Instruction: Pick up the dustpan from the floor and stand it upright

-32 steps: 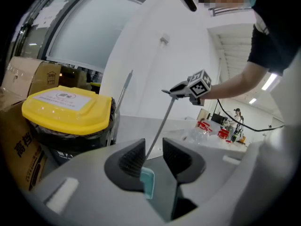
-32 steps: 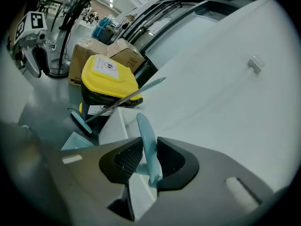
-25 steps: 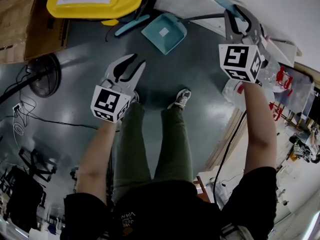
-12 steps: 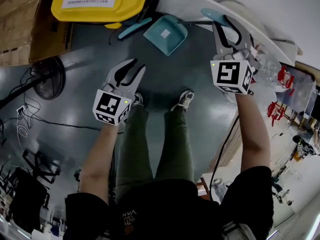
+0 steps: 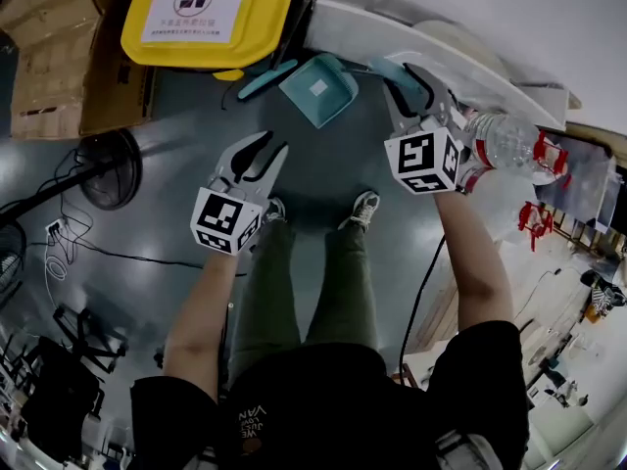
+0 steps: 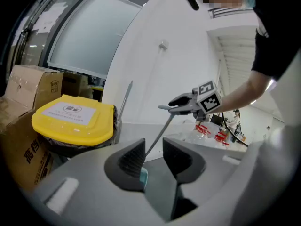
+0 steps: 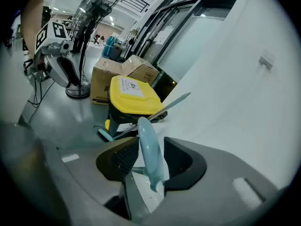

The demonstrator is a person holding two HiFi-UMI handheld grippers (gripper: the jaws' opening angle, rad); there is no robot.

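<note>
Between the two grippers, on the grey floor (image 5: 323,169), the teal plastic long-handled dustpan (image 5: 318,88) rests on its pan. Its thin grey shaft (image 6: 157,135) slants up to the right.

Only the left gripper view shows that slant from the side, with the shaft rising behind the gap of the left gripper (image 5: 269,145). That gripper's jaws stand apart with nothing in them. It hangs below-left of the dustpan, well apart from it.

Only the right gripper view shows the pale teal grip (image 7: 146,140) at the dustpan's top end standing between the pads of the right gripper (image 5: 407,81). Its jaws have just been opening and sit spread on either side of the grip, not clamped on it.

Bare floor lies open below the dustpan as far as the person's shoes (image 5: 362,207). Above-right of the dustpan, the white curved wall (image 5: 460,37) closes in.

Left of the dustpan stand brown cardboard boxes (image 5: 49,57) and a black floor fan (image 5: 108,169) with loose cables (image 5: 59,253). A yellow-lidded bin (image 5: 211,13) is just beside the pan, and a teal tool handle (image 5: 266,74) lies between bin and pan. Right of the dustpan is a clear plastic bottle (image 5: 505,140).
</note>
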